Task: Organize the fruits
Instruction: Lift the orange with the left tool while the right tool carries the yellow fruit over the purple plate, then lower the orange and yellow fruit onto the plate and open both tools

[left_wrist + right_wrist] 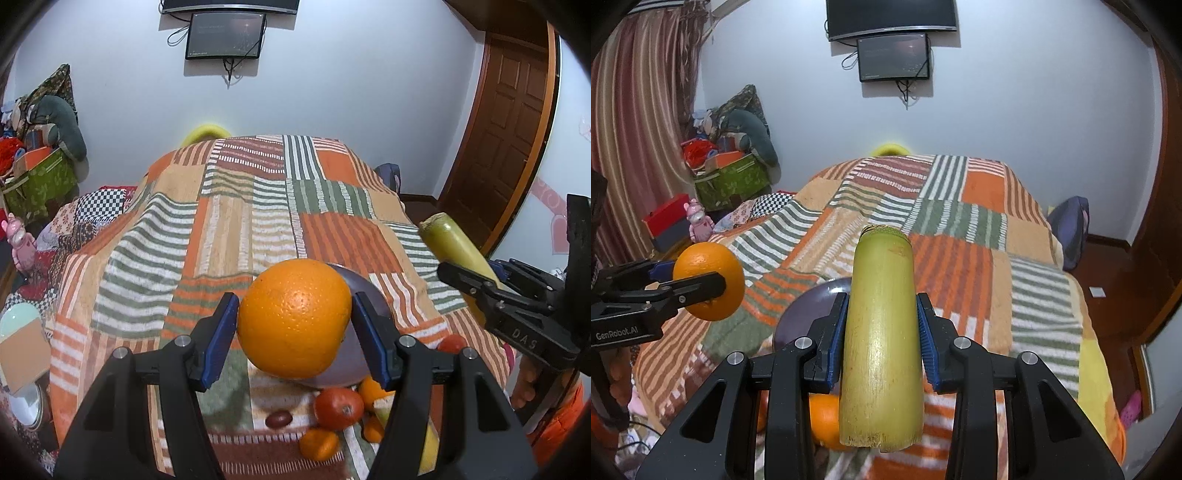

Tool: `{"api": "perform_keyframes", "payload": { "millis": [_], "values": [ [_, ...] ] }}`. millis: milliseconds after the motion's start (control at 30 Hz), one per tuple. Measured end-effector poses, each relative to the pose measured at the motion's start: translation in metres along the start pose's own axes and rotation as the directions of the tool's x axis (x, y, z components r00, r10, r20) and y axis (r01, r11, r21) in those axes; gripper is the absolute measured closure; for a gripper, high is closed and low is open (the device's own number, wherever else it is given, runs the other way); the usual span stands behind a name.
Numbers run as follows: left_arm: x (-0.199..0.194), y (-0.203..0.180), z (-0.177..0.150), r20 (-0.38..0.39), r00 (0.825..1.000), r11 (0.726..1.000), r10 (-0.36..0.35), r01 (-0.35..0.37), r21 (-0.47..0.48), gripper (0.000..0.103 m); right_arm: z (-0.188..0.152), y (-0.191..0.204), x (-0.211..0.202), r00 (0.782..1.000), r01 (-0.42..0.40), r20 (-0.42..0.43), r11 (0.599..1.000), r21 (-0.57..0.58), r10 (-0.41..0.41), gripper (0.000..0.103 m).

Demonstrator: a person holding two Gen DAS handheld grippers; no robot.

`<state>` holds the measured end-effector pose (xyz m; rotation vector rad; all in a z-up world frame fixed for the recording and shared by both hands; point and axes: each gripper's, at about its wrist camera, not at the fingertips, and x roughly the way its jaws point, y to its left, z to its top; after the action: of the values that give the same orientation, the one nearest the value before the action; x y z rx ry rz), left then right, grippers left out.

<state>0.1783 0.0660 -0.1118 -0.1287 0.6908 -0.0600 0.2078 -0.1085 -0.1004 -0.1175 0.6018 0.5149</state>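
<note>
I see a bed under a striped patchwork blanket (960, 229), a pale wall (1015, 110) with two dark screens (893, 57), striped curtains (635, 122) at left, a brown wooden door (513, 122) at right

Orange (294, 319): bright orange. Cane stalk (881, 339): yellow-green. Plate (809, 306): purple. Bedspread (236, 221): orange, green, white striped patchwork.

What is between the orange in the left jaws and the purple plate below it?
Nothing visible. The left gripper holds the orange in the air right over the purple plate, whose visible surface is bare. The loose tangerines lie on the blanket beside the plate, not on it.
</note>
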Motion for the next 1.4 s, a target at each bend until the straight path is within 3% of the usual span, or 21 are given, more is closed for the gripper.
{"api": "perform_keyframes", "payload": {
  "millis": [600, 933, 1400],
  "values": [
    [0.078, 0.025, 0.013, -0.114, 0.993, 1.0, 0.006, -0.007, -0.01, 0.041, 0.003, 0.019, 0.075, 0.991, -0.051, -0.129, 0.996, -0.073, 0.041, 0.071],
    [0.123, 0.029, 0.008, -0.206, 0.979, 1.0, 0.001, 0.003, 0.017, 0.041, -0.011, 0.017, 0.119, 0.967, -0.061, -0.251, 0.993, -0.098, 0.034, 0.071],
    [0.156, 0.036, 0.0, -0.286, 0.958, 1.0, -0.008, 0.009, 0.003, 0.041, -0.015, 0.017, 0.143, 0.942, -0.104, -0.331, 0.987, -0.118, 0.06, 0.071]
  ]
}}
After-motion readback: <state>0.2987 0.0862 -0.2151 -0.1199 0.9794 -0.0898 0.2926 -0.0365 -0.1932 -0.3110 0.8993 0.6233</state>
